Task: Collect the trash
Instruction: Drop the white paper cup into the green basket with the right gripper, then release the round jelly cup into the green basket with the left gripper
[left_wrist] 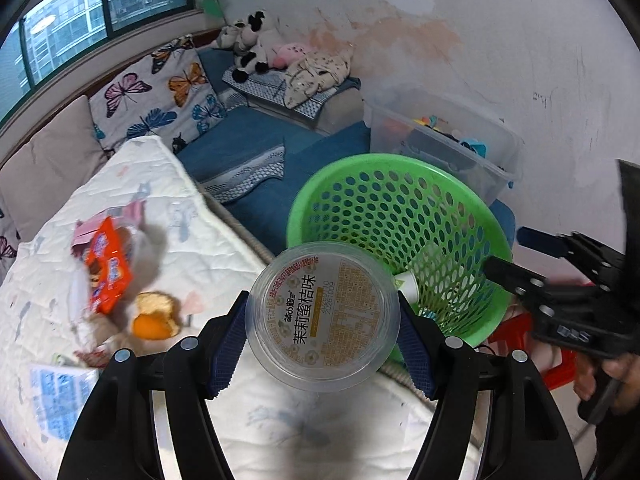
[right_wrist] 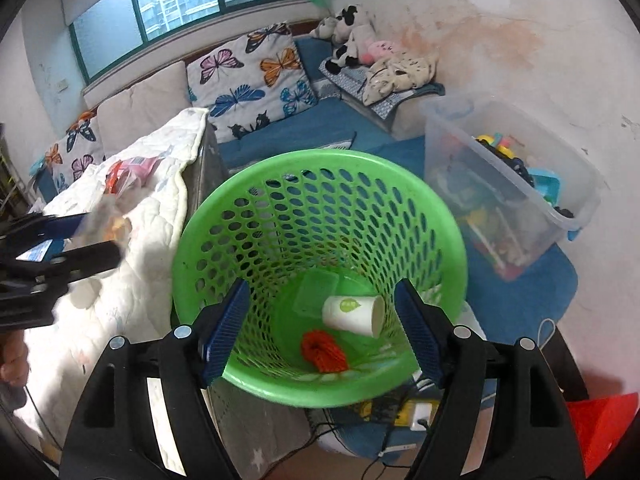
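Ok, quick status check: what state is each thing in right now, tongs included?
Left tongs: shut on the clear plastic cup.
Clear plastic cup: sealed lid facing camera, held beside the basket.
Right tongs: open, empty, over the basket.
Green basket: upright, partly filled.
Paper cup: lying on its side in the basket.
Orange net: bunched at basket bottom.
Orange snack wrapper: on the quilt, uncollected.
Orange peel: on the quilt, uncollected.

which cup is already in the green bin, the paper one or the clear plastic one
The white paper cup, lying on its side at the bottom of the green basket. The clear plastic cup is outside it, clamped in the left gripper.
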